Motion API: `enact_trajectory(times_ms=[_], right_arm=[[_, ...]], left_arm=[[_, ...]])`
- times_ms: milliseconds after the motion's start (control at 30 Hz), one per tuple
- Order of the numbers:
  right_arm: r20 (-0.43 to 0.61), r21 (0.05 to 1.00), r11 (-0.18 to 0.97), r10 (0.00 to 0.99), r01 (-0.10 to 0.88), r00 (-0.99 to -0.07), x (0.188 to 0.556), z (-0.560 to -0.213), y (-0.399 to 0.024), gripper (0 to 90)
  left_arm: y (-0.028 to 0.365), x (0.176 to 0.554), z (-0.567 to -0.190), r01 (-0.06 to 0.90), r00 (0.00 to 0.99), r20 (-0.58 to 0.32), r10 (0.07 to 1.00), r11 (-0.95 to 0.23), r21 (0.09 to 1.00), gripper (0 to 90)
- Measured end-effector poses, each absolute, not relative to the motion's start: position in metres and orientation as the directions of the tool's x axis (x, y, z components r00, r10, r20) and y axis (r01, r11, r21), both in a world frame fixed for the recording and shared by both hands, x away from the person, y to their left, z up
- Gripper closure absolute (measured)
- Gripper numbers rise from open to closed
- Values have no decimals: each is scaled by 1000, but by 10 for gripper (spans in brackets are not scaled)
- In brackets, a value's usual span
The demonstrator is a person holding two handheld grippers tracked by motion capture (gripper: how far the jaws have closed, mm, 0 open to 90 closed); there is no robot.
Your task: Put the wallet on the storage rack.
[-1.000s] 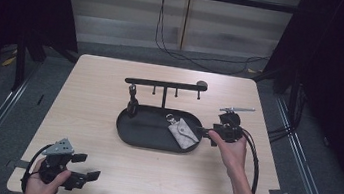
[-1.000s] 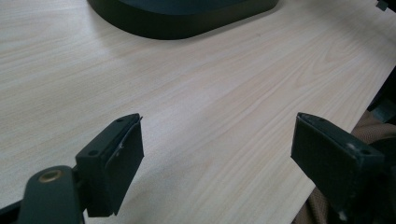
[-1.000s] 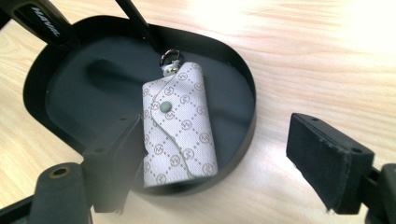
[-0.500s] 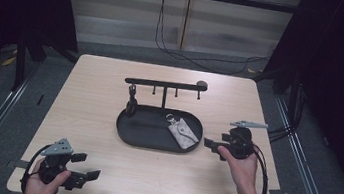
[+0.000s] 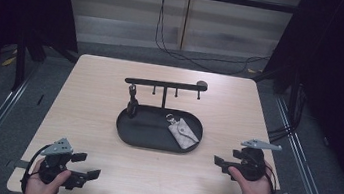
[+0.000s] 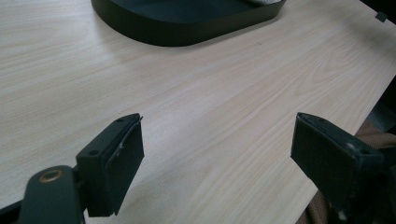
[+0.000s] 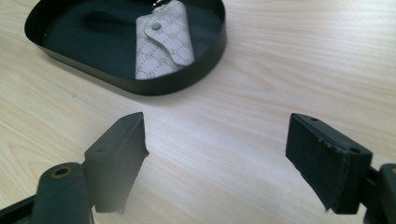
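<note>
Jaws on both grippers stand spread wide with nothing between them, over bare wood. From above, the left gripper sits at seven o'clock on the table and the right gripper at four o'clock, just beside the black oval tray at centre. A pale grey key pouch lies inside the tray's right half, below a black key rack.
</note>
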State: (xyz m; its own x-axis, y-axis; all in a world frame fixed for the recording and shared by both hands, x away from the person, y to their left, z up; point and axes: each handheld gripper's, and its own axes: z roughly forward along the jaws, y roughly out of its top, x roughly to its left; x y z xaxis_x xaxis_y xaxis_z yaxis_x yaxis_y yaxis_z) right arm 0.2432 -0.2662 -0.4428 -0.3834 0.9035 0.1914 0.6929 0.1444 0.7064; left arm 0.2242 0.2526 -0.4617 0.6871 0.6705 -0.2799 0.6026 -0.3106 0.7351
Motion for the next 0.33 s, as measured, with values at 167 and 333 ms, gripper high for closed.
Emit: enact_trajectory(times_ms=[167, 333], right_arm=[[173, 719, 130, 918, 683, -356, 228, -448, -284, 209], [147, 698, 129, 937, 704, -317, 224, -465, -301, 206]], left_arm=[[253, 225, -461, 606, 682, -305, 664, -281, 744, 166], [252, 225, -462, 608, 683, -300, 665, -291, 739, 166]])
